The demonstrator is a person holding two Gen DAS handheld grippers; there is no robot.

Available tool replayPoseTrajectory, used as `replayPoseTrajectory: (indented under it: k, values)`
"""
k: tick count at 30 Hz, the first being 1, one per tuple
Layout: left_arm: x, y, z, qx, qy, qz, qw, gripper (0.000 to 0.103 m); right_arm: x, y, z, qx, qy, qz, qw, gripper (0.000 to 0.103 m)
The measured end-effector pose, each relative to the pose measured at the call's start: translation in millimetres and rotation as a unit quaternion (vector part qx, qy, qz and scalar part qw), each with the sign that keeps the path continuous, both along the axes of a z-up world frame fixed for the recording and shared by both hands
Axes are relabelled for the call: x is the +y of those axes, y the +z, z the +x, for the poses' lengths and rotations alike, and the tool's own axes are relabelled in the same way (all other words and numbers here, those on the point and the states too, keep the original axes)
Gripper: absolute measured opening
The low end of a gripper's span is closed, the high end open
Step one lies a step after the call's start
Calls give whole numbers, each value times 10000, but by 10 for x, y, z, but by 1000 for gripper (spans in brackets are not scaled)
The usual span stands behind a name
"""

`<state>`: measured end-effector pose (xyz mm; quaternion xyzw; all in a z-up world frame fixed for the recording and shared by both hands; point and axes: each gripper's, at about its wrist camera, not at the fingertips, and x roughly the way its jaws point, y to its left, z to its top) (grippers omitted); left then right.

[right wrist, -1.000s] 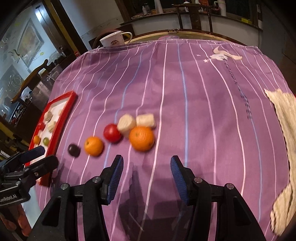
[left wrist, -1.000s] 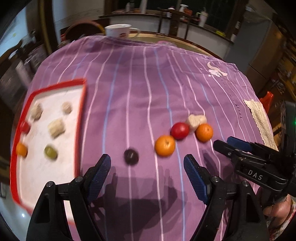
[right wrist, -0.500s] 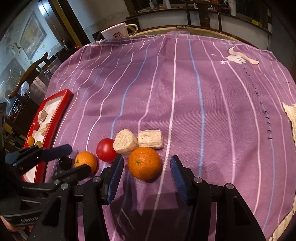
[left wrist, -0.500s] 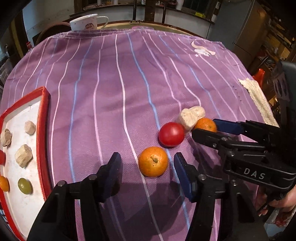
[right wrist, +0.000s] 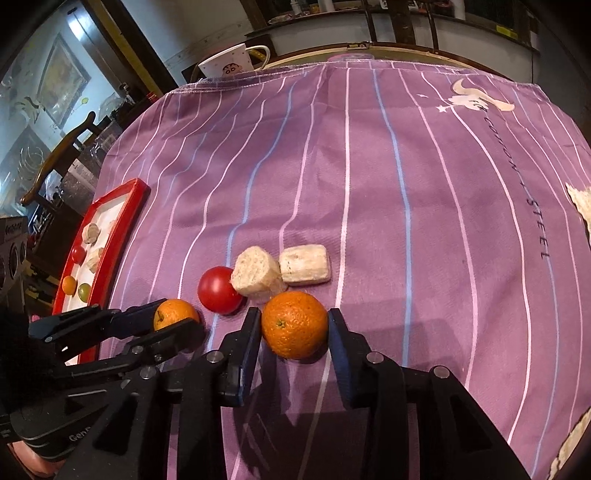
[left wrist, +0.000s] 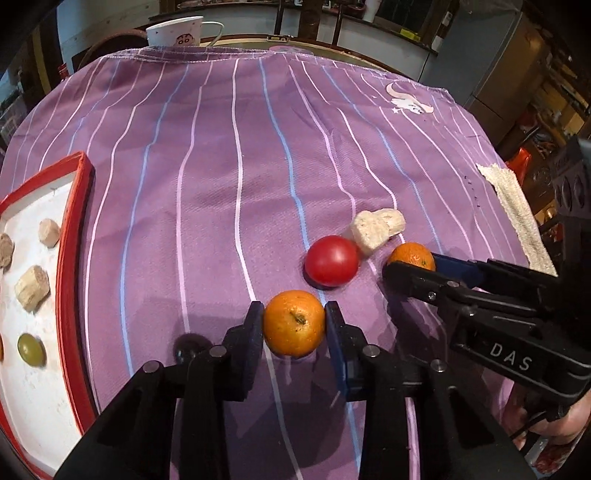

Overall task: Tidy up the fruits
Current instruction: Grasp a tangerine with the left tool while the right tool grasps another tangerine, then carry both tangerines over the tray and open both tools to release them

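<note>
My left gripper (left wrist: 294,322) is shut on a small orange (left wrist: 294,322) that rests on the purple striped cloth (left wrist: 229,177). My right gripper (right wrist: 294,325) is shut on a larger orange (right wrist: 294,324), also on the cloth. A red tomato (left wrist: 331,260) lies between the two oranges, with two pale bread-like chunks (right wrist: 282,269) just behind it. A dark grape (left wrist: 187,347) lies left of my left gripper. The red-rimmed white tray (left wrist: 75,236) at the left holds several pieces, among them a green grape (left wrist: 31,349).
A white mug (left wrist: 173,33) stands at the far edge of the table. A cream towel (left wrist: 515,210) lies at the right edge. Chairs and counters stand beyond the table.
Both grippers have moved forward and closed: the left onto the small orange, the right onto the larger orange. The fruits have stayed in place on the cloth.
</note>
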<state>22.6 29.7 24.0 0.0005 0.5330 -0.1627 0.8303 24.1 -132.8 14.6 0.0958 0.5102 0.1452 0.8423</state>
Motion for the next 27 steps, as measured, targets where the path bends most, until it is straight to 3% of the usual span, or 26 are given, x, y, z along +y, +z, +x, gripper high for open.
replayPoseTrajectory:
  k: [6, 14, 19, 27]
  values:
    - [116, 158, -154, -99, 229, -125, 9996, 32, -112, 60, -129, 19, -193, 69, 9998, 39]
    - [259, 460, -442, -471, 476, 129, 9977, 32, -115, 148, -336, 17, -312, 93, 9995, 39]
    - [396, 566, -596, -661, 544, 413, 9955, 32, 31, 274, -444, -94, -216, 91, 9997, 39]
    - [849, 683, -734, -790, 862, 525, 9918, 32, 464, 485, -578, -320, 63, 26, 9995, 39]
